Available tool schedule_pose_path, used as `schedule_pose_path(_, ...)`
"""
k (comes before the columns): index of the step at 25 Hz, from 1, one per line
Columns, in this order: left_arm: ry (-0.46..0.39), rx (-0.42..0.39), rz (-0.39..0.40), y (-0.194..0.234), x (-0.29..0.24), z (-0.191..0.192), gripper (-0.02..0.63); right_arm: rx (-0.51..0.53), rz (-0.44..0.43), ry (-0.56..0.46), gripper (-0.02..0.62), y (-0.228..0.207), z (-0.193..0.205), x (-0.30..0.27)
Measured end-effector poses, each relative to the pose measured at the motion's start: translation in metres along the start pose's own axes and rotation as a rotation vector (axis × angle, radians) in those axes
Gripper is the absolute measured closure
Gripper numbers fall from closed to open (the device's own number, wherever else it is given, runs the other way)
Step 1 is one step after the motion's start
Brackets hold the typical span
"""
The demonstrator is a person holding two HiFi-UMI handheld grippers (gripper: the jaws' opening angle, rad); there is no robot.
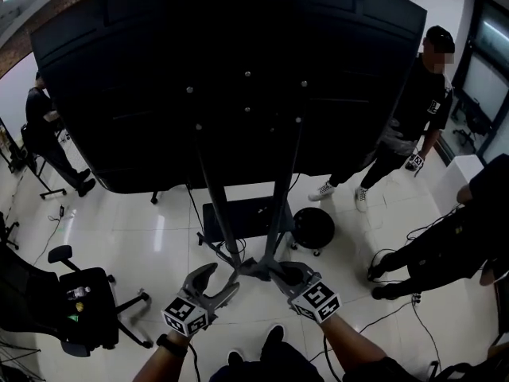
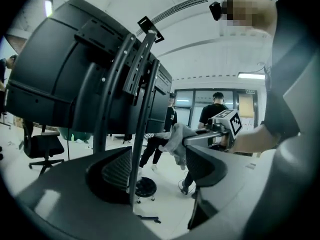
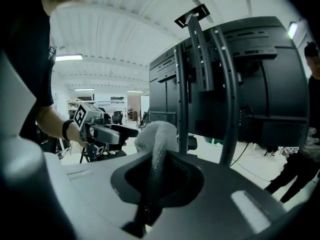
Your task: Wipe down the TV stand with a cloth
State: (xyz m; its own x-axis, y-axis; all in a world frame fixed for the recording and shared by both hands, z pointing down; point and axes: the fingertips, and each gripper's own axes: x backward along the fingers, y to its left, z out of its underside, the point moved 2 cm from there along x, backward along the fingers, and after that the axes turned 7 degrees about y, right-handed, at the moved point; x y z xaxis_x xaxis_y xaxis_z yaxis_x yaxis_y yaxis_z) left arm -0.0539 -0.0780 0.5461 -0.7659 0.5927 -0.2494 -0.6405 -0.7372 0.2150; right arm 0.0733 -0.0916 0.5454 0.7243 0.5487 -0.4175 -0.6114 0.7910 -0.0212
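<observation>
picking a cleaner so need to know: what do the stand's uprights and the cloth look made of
Stand uprights: probably painted metal tube, black with a satin sheen; thin and rounded, with screw heads along them.
Cloth: soft pale grey fabric, likely microfibre or terry; its nubbly, ribbed surface bunches up loosely.

The left gripper (image 2: pixel 160 173) has its jaws apart, with 1 black upright of the TV stand (image 2: pixel 143 109) between them, close beside the left jaw. Right of the stand, the right gripper (image 2: pixel 192 140) clamps a grey cloth (image 2: pixel 175 139). The TV (image 2: pixel 50 84) hangs at the stand's left.
</observation>
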Motion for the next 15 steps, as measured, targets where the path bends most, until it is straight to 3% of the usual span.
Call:
schedule_pose_path(8,-0.056,-0.033,0.095,-0.057,0.096,-0.008,0.243,-0.062,0.108,-0.093,0.580,0.088,-0.031,0.070)
schedule_pose_path(15,-0.062,-0.065,0.115,-0.089,0.159,0.003,0.249,-0.053,0.146,-0.135,0.580,0.157,-0.039,0.109)
